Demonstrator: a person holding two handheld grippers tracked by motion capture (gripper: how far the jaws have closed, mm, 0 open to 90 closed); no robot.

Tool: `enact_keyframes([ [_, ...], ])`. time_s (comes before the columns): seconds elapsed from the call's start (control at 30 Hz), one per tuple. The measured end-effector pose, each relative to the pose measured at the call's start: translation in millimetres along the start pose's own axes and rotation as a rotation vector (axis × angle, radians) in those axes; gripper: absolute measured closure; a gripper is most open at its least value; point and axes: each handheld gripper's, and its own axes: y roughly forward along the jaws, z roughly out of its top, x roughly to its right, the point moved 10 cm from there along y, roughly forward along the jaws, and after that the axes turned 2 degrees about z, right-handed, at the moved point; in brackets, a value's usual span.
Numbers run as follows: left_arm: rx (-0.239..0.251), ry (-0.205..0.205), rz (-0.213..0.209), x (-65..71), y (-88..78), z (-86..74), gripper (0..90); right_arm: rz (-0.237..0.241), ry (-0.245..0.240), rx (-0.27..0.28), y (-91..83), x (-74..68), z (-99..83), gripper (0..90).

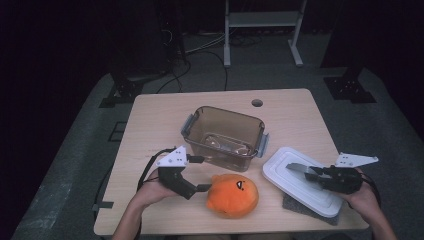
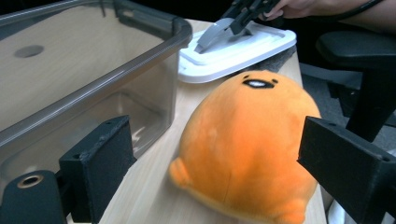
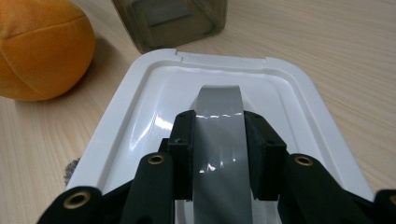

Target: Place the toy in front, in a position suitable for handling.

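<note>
An orange plush toy (image 1: 232, 194) with a small face lies near the table's front edge. My left gripper (image 1: 202, 174) is open just left of it. In the left gripper view the plush toy (image 2: 247, 140) sits ahead of the wide jaws, and the pads do not press on it. A white lid (image 1: 280, 165) lies flat at the right on a grey mat (image 1: 310, 207). My right gripper (image 1: 312, 174) is shut on the lid's grey handle (image 3: 219, 140), with a pad against each side. A clear brown container (image 1: 222, 112) stands empty in the middle.
The container (image 2: 93, 79) stands close on the left of my left gripper (image 2: 219, 154). The wooden table (image 1: 160, 120) has a round hole (image 1: 257, 103) at the back. Dark floor, cables and a metal stand lie beyond it.
</note>
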Motion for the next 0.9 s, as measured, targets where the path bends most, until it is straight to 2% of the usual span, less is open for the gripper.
enact_keyframes([
  [0.23,0.007,-0.013,0.039,-5.4,-13.1,-6.4,9.7,0.000,0.009,0.001,0.6,-0.8,-3.0,65.1],
  [0.4,0.000,-0.029,0.046,-6.2,-16.4,-15.2,9.7,0.006,0.024,0.004,-0.1,-1.1,-2.4,63.0],
  [0.63,0.001,-0.035,0.062,-7.7,-20.7,-21.1,9.4,0.000,0.016,0.025,-6.0,-4.1,9.1,50.1],
  [0.73,0.009,-0.038,0.076,-9.9,-23.4,-23.5,9.4,0.024,0.029,0.043,-8.1,-9.4,18.7,45.7],
  [0.9,0.004,-0.042,0.090,-13.3,-26.5,-28.9,9.3,0.049,0.003,0.062,-8.7,-21.5,34.6,38.0],
])
